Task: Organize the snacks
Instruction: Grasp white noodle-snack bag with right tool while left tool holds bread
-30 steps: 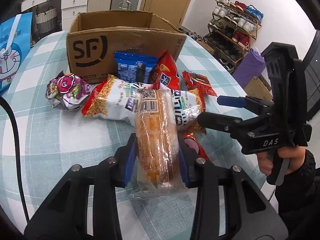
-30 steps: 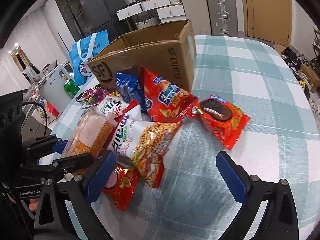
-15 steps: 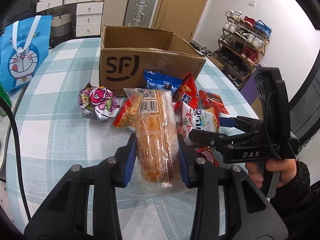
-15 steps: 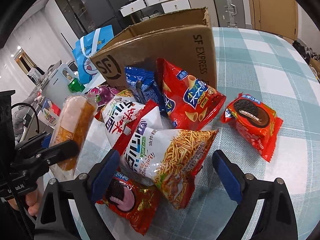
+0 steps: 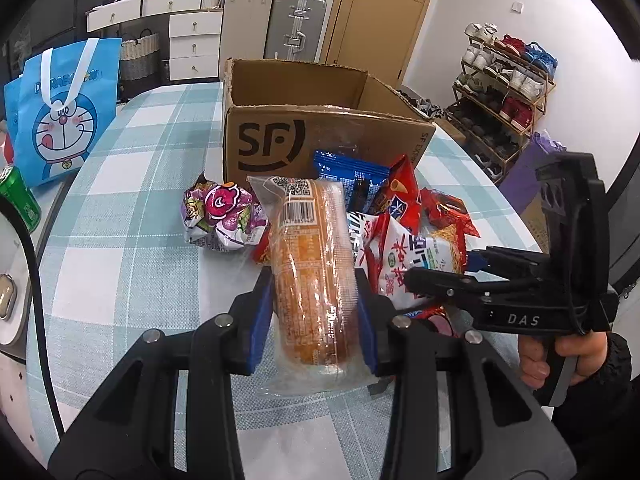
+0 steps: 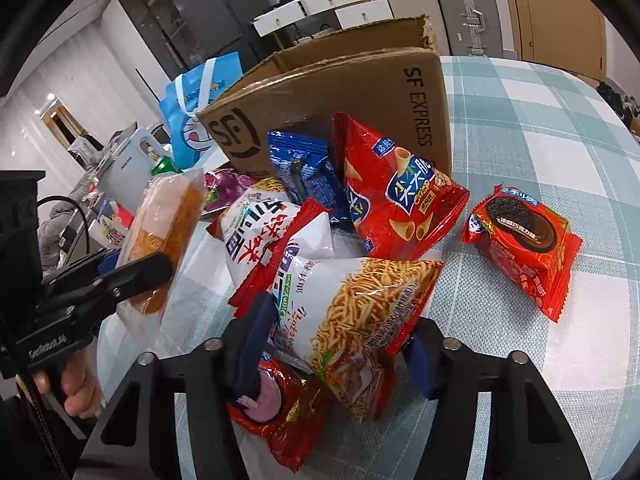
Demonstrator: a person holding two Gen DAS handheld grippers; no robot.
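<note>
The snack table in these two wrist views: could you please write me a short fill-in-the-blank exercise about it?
1. The left hand-held gripper is shut on a clear-wrapped ____.
2. The cardboard box bears the large letters ____.
3. The noodle-snack bag lies between the pads of the ____ hand-held gripper.
4. The red cookie packet lies apart from the pile, on the checked ____.

Missing words: bread loaf; SF; right; tablecloth
</note>
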